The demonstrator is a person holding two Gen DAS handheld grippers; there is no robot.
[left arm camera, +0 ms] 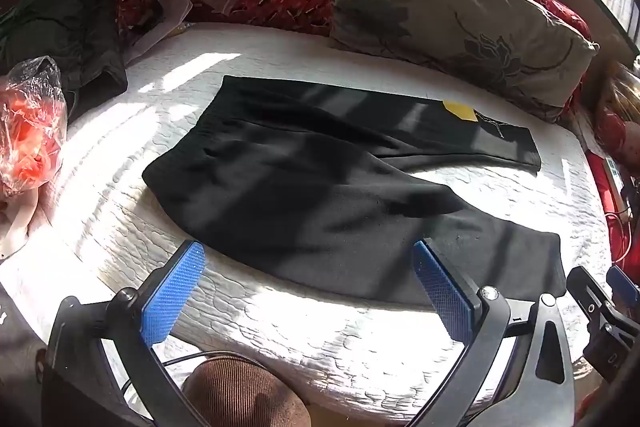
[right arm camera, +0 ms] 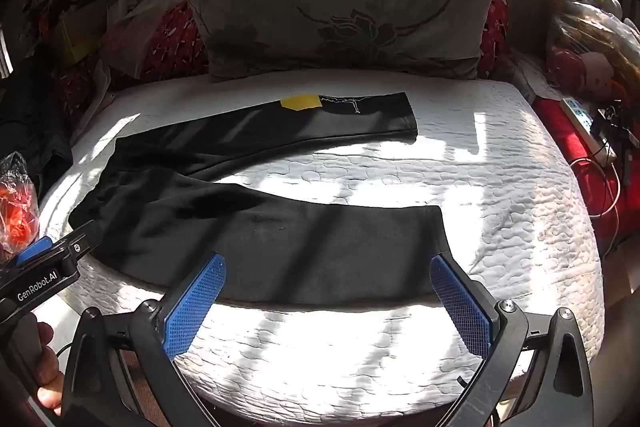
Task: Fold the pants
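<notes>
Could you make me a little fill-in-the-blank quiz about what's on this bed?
1. The pants lying on the white quilt are ___ in colour.
2. The patch on the far leg is ___.
3. The grey pillow bears a ___ print.
4. Both the left gripper and the right gripper stand ___.

Missing words: black; yellow; flower; open

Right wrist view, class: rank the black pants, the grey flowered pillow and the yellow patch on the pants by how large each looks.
1. Black pants, largest.
2. Grey flowered pillow, though it lies farther back, so it appears smaller than it is.
3. Yellow patch, clearly smallest.
</notes>
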